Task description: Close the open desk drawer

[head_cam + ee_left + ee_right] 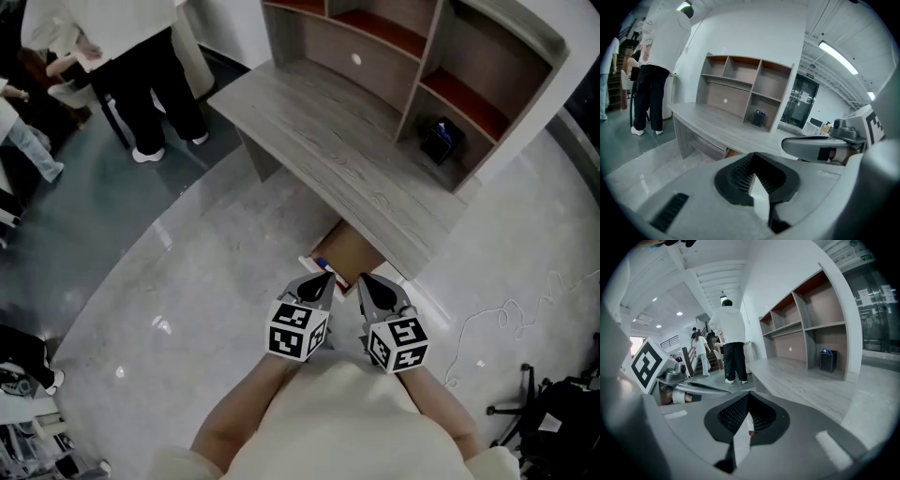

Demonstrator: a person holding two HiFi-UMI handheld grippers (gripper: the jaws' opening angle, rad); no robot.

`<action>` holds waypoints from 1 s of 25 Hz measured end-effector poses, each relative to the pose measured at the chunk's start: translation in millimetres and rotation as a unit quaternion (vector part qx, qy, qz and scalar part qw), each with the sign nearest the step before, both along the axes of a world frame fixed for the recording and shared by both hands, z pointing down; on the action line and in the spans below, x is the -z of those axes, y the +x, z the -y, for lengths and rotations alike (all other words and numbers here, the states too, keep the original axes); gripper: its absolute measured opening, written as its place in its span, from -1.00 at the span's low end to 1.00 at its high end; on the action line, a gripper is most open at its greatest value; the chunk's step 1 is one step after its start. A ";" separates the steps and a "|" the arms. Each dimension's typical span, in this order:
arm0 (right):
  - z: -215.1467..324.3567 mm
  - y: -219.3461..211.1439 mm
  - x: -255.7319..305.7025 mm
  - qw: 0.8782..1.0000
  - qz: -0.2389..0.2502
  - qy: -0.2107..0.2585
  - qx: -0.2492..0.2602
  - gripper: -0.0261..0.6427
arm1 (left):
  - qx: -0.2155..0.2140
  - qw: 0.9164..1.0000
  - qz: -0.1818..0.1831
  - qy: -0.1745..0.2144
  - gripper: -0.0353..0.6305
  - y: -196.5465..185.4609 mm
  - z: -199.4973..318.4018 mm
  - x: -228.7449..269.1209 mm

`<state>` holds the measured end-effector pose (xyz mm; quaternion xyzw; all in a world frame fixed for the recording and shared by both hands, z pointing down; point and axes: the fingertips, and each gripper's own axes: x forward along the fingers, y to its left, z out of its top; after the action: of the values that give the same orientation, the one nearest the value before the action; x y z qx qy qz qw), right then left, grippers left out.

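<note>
Drawer [351, 249] stands open under desk [328, 141], while left tool [327, 277] and right tool [362, 280] hover nearby, both closed, empty.

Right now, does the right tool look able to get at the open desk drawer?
Probably yes. The right tool, jaws shut, hangs just short of the open drawer under the desk; nothing shows between them, and the left tool sits beside it.

The head view looks steeply down from above, the desk [328, 141] in the frame's upper centre. Each gripper view faces it from low in front, seemingly closer; all share its shelf unit [323, 47]
</note>
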<state>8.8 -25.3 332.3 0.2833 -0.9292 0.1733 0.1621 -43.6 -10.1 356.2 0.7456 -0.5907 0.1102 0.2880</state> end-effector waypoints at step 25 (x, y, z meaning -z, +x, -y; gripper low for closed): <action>4.4 -0.9 -8.9 1.000 -0.009 -0.007 -0.013 -0.91 | -0.026 0.999 -0.019 -0.011 -0.88 3.5 10.7 -9.3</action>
<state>7.9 -29.7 341.3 0.2961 -0.9227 0.1794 0.1699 -40.1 -20.8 365.5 0.7593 -0.5643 0.1106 0.3044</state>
